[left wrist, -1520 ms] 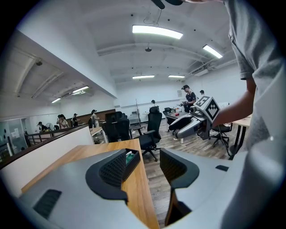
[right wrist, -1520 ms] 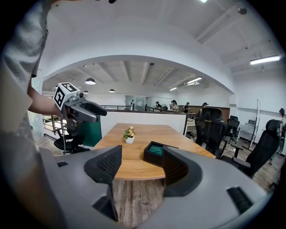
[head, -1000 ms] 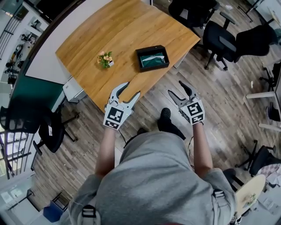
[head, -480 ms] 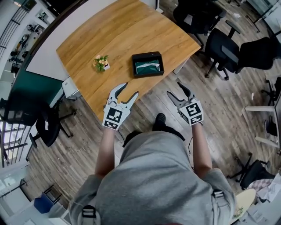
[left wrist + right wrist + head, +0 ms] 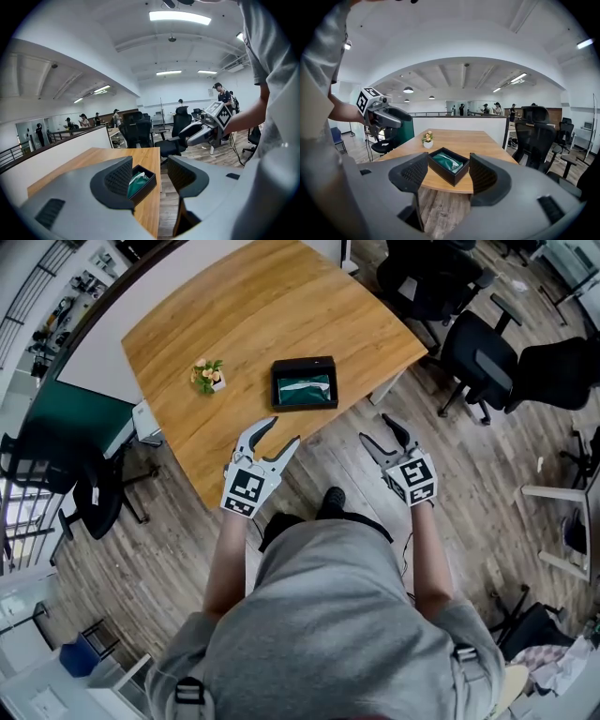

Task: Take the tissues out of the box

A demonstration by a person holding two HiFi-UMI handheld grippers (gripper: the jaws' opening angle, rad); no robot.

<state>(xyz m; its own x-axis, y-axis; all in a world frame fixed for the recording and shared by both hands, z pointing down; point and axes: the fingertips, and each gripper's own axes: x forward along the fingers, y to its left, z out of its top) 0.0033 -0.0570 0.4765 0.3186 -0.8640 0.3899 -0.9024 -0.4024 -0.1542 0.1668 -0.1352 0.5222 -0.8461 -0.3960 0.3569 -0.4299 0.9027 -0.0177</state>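
- Since a second ago the box [image 5: 305, 383] has slid down and to the left in the head view, and so has the plant [image 5: 207, 376]; both grippers keep their places in the frame.
- Print that shows: black-and-white square markers on each gripper's cube.
- Left gripper [image 5: 284, 430]: jaws wide apart, holding nothing; in the head view its tips overlap the table's near edge.
- Right gripper [image 5: 375, 427]: jaws also wide apart and empty, held over the floor [image 5: 487, 474] off the table's corner.
- The box is black, shallow and open-topped. It lies flat on the table [image 5: 253, 306], near the near edge and well apart from both grippers, ahead of them.
- The tissues [image 5: 307, 390], a green pack with a pale strip across it, lie inside the box.
- In the right gripper view the box sits framed in the gap between the jaws, far beyond them. In the left gripper view it shows partly behind the left jaw.
- The plant, a small pot with flowers, stands left of the box, apart from it.
- The table is light wood with a curved near edge and a white partition along its far side.
- The floor is grey-brown wood plank, and black chairs [image 5: 478, 348] stand to the right.
- The room is an open office with light strips on a white ceiling and people standing far off.
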